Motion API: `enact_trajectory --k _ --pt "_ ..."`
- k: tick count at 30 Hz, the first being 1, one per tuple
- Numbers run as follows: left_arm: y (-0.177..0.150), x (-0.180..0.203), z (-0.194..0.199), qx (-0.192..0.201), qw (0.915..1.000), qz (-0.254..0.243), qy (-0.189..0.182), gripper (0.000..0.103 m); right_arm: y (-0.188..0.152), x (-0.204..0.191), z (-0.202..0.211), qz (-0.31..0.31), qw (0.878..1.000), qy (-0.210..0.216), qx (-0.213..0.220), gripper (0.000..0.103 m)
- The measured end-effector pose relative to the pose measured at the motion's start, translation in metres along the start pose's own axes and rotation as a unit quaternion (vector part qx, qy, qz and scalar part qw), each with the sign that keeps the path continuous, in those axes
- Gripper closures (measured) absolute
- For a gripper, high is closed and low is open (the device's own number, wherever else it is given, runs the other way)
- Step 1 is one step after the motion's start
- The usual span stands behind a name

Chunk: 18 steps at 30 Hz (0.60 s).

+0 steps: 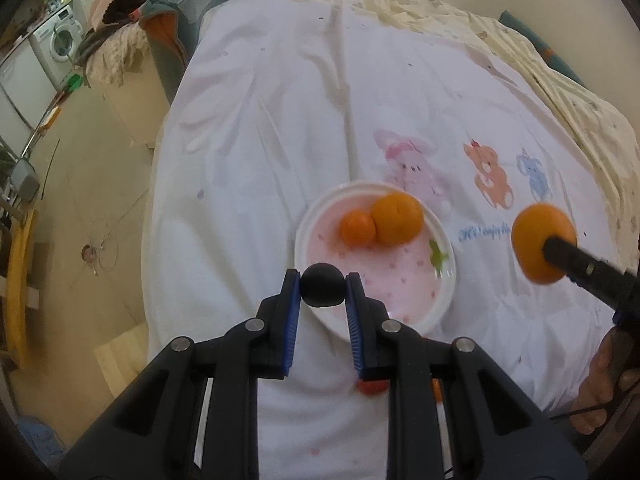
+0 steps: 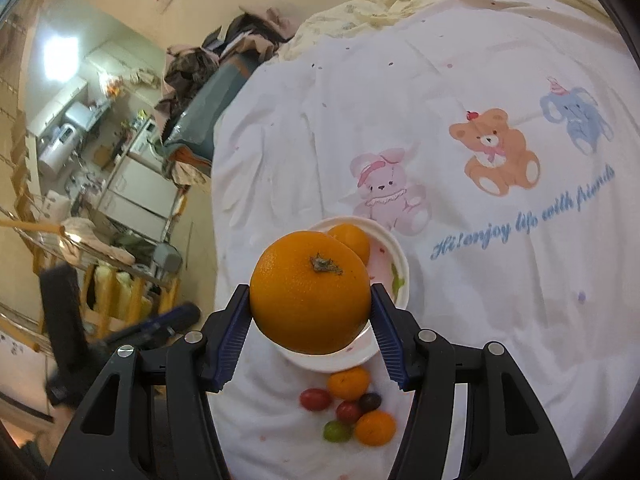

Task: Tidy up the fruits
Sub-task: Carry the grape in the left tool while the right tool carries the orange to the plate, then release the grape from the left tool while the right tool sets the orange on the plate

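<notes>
A white plate [image 1: 440,284] with a pink centre lies on the bed sheet and holds a small orange [image 1: 357,227] and a bigger orange [image 1: 397,218]. My left gripper [image 1: 322,292] is shut on a dark round fruit [image 1: 322,285] above the plate's near rim. My right gripper [image 2: 311,312] is shut on a large orange [image 2: 310,292], held above the plate [image 2: 394,248]; it shows in the left wrist view [image 1: 540,246] right of the plate. Loose small fruits lie near the plate: a small orange [image 2: 348,383], a red one [image 2: 315,399], a green one [image 2: 336,431].
The white sheet [image 1: 280,120] with cartoon animals covers the bed. Its left edge drops to the floor [image 1: 80,208]. A cluttered chair [image 1: 168,32] and a washing machine [image 1: 60,40] stand beyond. A yellowish blanket [image 1: 560,80] lies at the far right.
</notes>
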<state>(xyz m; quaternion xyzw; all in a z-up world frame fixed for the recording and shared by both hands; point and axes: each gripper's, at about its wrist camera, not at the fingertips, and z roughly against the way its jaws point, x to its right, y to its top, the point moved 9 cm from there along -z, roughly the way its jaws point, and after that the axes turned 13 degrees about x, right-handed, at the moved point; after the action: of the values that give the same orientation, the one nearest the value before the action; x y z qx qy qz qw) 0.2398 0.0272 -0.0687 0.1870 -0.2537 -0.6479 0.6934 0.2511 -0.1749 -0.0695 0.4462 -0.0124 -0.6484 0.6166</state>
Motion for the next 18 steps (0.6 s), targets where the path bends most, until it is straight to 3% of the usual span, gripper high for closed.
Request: enact_trajectory --k 11,18 --pt "0.022 -0.007 -0.073 -0.028 0.9995 0.013 0.008 0.084 -0.018 0.023 -0.072 0.034 0.997 -0.029 -0.068 0.042" --pt "0.028 0.015 -0.117 -0.025 0.9993 0.007 -0.025 0.084 -0.045 0.031 -0.093 0.047 0.992 -0.032 -0.111 0.042"
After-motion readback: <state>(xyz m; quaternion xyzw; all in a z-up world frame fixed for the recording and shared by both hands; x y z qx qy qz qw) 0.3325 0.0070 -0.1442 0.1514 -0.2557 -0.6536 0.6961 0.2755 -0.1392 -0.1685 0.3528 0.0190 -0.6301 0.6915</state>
